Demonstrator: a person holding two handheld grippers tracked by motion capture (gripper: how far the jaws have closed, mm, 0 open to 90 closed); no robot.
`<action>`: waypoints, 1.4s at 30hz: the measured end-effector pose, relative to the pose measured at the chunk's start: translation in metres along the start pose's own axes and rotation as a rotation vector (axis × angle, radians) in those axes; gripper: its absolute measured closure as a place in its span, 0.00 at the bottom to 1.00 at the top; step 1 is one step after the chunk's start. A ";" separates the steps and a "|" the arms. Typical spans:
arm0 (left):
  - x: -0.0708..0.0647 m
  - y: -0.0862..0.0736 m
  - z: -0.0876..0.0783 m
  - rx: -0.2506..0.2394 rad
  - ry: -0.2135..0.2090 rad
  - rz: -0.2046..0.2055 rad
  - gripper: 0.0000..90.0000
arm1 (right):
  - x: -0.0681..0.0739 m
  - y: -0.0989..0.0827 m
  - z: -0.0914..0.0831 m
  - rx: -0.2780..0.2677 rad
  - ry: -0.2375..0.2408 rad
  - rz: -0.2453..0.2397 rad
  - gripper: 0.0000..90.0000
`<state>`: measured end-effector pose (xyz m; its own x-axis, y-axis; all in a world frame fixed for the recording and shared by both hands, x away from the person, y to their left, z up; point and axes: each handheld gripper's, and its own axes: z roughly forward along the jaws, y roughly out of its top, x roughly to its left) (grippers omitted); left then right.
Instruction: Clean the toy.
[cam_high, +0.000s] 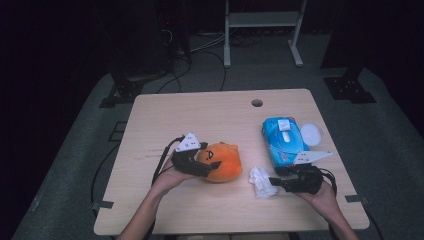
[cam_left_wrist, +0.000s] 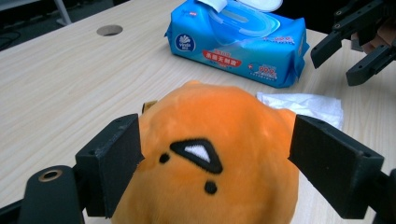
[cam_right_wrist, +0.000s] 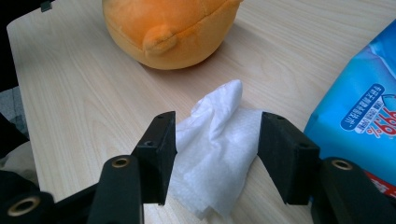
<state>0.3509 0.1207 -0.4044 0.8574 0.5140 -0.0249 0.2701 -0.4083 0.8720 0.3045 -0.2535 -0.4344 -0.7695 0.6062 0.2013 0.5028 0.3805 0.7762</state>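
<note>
Okay, your left gripper (cam_high: 214, 165) straddles the orange plush (cam_left_wrist: 210, 154) mid-table, jaws wide w/ pads barely off it. Right gripper (cam_right_wrist: 215, 149) sits open around the crumpled wipe (cam_right_wrist: 212, 154) beside the wipes pack (cam_high: 284, 141). Pinch the wipe's thick middle, then steady the plush b4 wiping.

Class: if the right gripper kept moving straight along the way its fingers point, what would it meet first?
Most likely the white wipe lying between the right gripper's open fingers; beyond it sits the orange plush toy.
</note>
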 end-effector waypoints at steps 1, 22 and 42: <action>0.001 -0.001 -0.002 -0.001 0.003 0.001 0.18 | 0.000 0.000 0.000 0.001 -0.005 -0.003 0.50; 0.010 -0.016 -0.028 -0.010 0.039 -0.044 0.15 | -0.002 0.003 -0.003 -0.003 -0.013 -0.003 0.47; 0.014 -0.039 -0.050 0.003 0.082 -0.083 0.14 | -0.004 0.004 -0.006 -0.010 -0.019 -0.005 0.46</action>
<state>0.3309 0.1817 -0.4140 0.7937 0.6057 -0.0568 0.3400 -0.3642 0.8670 0.3071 -0.2583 -0.4289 -0.7645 0.6171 0.1862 0.4949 0.3769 0.7830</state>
